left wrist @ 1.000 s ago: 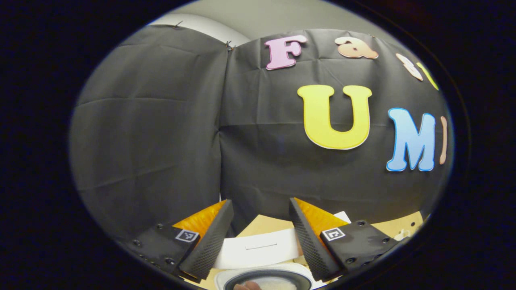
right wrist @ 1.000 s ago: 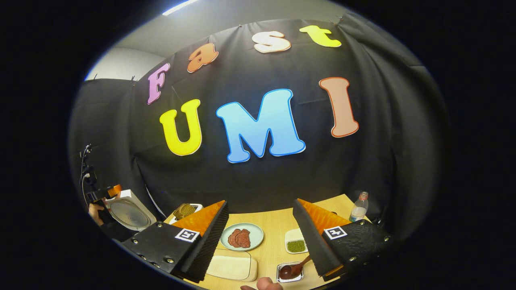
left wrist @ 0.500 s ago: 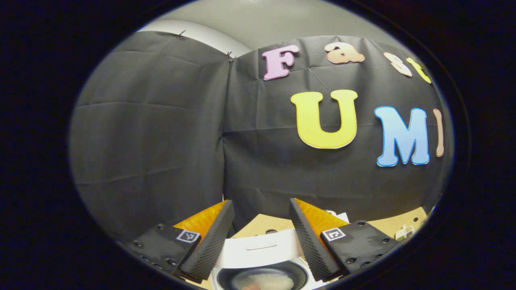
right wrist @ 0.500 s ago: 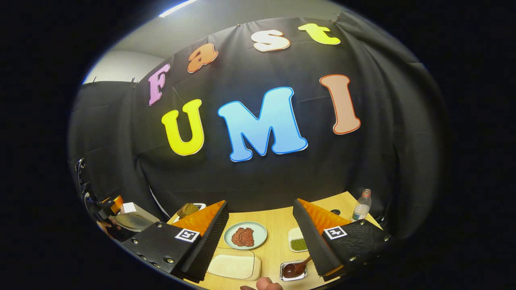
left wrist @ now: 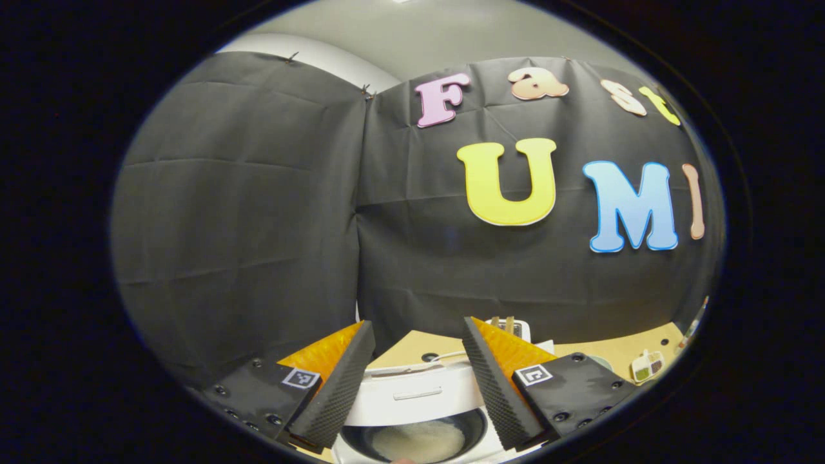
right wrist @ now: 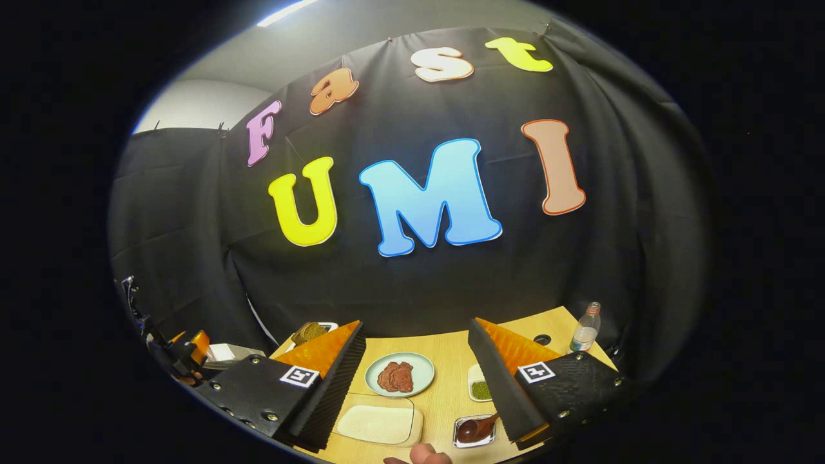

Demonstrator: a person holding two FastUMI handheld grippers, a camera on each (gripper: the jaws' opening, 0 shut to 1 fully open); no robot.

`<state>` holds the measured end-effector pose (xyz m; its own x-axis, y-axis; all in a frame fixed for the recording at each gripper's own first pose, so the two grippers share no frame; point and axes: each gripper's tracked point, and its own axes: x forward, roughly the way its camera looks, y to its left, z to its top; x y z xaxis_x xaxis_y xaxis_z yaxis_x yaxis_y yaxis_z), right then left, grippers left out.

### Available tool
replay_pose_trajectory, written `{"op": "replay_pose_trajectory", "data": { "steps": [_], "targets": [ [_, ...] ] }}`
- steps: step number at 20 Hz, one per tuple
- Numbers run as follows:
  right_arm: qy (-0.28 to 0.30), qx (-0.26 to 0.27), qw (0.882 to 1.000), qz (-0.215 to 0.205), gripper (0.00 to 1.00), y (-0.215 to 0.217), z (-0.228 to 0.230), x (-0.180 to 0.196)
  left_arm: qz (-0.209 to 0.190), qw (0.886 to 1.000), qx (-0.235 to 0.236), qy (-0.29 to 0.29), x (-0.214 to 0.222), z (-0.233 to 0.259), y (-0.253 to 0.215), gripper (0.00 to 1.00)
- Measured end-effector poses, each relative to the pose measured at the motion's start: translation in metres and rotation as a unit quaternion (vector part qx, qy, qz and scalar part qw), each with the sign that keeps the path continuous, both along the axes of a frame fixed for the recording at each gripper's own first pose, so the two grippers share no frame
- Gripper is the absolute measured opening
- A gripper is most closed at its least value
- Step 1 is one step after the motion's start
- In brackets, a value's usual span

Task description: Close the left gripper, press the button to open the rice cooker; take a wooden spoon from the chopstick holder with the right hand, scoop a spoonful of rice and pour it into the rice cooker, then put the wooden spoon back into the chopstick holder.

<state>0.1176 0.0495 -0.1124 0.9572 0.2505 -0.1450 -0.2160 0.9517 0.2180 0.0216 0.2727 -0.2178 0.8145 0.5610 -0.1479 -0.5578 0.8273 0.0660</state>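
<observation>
My left gripper (left wrist: 417,323) is open and hovers over the white rice cooker (left wrist: 412,394). Its inner pot (left wrist: 419,441) holds white rice and shows between the fingers. A white chopstick holder (left wrist: 515,327) with wooden handles peeks over the right finger. My right gripper (right wrist: 416,325) is open and holds nothing. Below it, a dark wooden spoon (right wrist: 475,428) lies in a small metal tray on the table, close to the right finger. A shallow container of rice (right wrist: 377,424) sits by the left finger. Far left, the left gripper (right wrist: 185,351) is beside the cooker's lid (right wrist: 227,352).
On the light wooden table (right wrist: 445,399) stand a plate of meat (right wrist: 399,376), a small dish of green beans (right wrist: 480,389), a dish of brown food (right wrist: 309,332) and a plastic bottle (right wrist: 585,328). A thumb (right wrist: 425,456) shows at the bottom edge.
The left gripper has tilted down, bringing more of the cooker and its rice into view. In the right gripper view the cooker's lid has dropped lower. The right gripper drifted slightly.
</observation>
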Motion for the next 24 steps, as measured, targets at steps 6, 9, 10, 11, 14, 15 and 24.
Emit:
{"op": "replay_pose_trajectory", "data": {
  "steps": [6, 9, 10, 11, 14, 15, 24],
  "targets": [
    [0.003, 0.007, 1.000, -0.001, 0.96, -0.005, 0.000, -0.004, 0.014, 1.000, -0.017, 0.022, -0.026, -0.045, -0.029, 0.92],
    [0.001, 0.009, 1.000, 0.000, 0.96, -0.006, 0.002, -0.006, 0.014, 0.997, -0.049, 0.051, -0.046, -0.087, -0.044, 1.00],
    [0.000, 0.007, 1.000, 0.001, 0.96, -0.006, 0.002, -0.007, 0.014, 0.996, -0.055, 0.062, -0.050, -0.099, -0.047, 1.00],
    [-0.001, 0.006, 1.000, 0.002, 0.96, -0.005, 0.004, -0.007, 0.014, 0.996, -0.054, 0.069, -0.052, -0.107, -0.049, 1.00],
    [0.000, 0.003, 1.000, 0.004, 0.97, -0.003, 0.003, -0.009, 0.016, 0.996, -0.042, 0.074, -0.058, -0.114, -0.047, 0.94],
    [0.000, 0.003, 1.000, 0.004, 0.97, -0.003, 0.003, -0.009, 0.019, 0.996, -0.046, 0.072, -0.058, -0.111, -0.044, 0.87],
    [0.013, 0.025, 1.000, 0.011, 0.96, 0.007, -0.003, -0.011, -0.010, 0.982, -0.117, 0.149, -0.067, -0.145, -0.056, 0.99]
  ]
}}
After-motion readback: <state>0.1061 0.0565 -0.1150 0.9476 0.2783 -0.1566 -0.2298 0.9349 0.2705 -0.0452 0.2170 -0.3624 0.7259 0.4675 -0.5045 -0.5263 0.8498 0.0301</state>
